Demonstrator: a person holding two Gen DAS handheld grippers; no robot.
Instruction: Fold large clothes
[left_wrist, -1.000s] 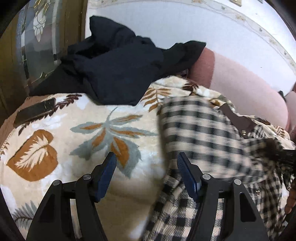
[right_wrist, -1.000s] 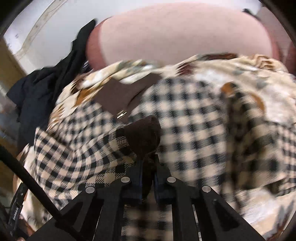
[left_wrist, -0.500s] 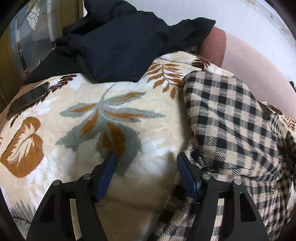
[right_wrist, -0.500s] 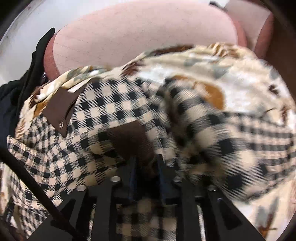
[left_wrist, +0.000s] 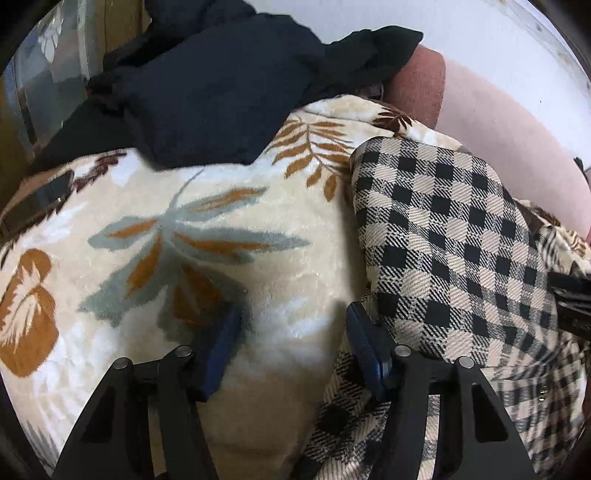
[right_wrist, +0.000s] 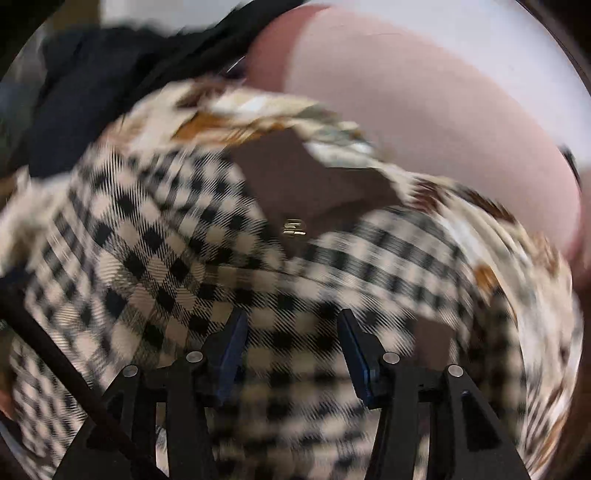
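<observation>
right gripper (right_wrist: 291, 354) just opened above checked garment (right_wrist: 155, 280)

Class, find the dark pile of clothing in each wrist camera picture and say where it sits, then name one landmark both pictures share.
Left wrist view: the dark pile of clothing fills the upper middle, lying on the far end of the leaf-print blanket.
Right wrist view: it sits blurred in the upper left corner, beyond the checked garment.
Shared landmark: the pink cushion, at upper right in both views.
</observation>
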